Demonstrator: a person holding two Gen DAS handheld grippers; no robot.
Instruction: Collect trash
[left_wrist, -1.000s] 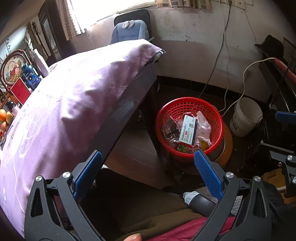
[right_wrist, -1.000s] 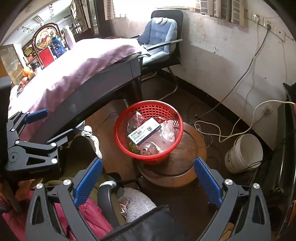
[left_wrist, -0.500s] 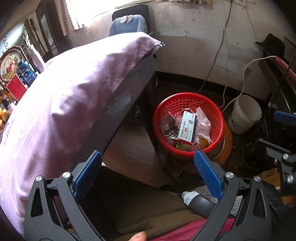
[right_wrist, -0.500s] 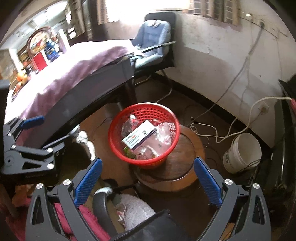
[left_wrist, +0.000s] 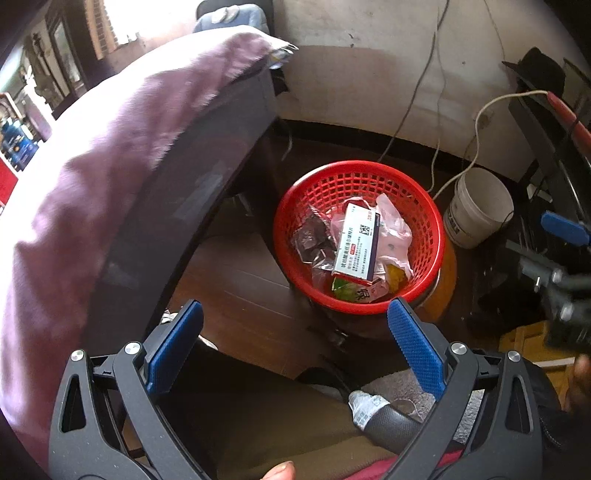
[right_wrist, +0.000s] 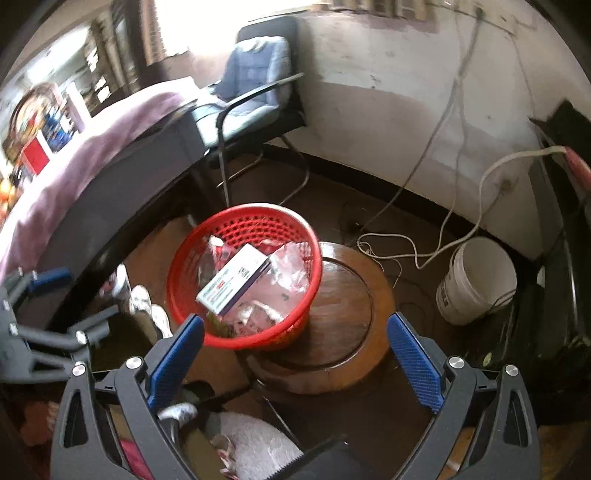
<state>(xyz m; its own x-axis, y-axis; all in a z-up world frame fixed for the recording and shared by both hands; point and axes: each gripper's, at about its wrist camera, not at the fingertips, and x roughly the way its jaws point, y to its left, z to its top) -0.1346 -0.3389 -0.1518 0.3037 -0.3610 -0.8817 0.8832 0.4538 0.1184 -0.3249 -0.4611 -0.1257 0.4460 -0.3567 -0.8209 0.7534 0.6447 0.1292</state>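
Hovering empty: left gripper (left_wrist: 295, 325) and right gripper (right_wrist: 295, 332) both spread wide, nothing between the pads. Beyond them, red basket (left_wrist: 432, 236) sits on a round wooden stand (right_wrist: 351, 295), just beside the cloth-covered bench (left_wrist: 110, 166). Trash is already inside: a white carton (left_wrist: 356, 245) lying on top of crinkled plastic wrappers (left_wrist: 393, 229). Judgement: carton light, stiff, slightly crushable; pinch across its short sides. Wrappers limp and slippery; take a bunched fold. Basket light, springy mesh; grip the rim. White bucket (right_wrist: 476, 280) stands well apart.
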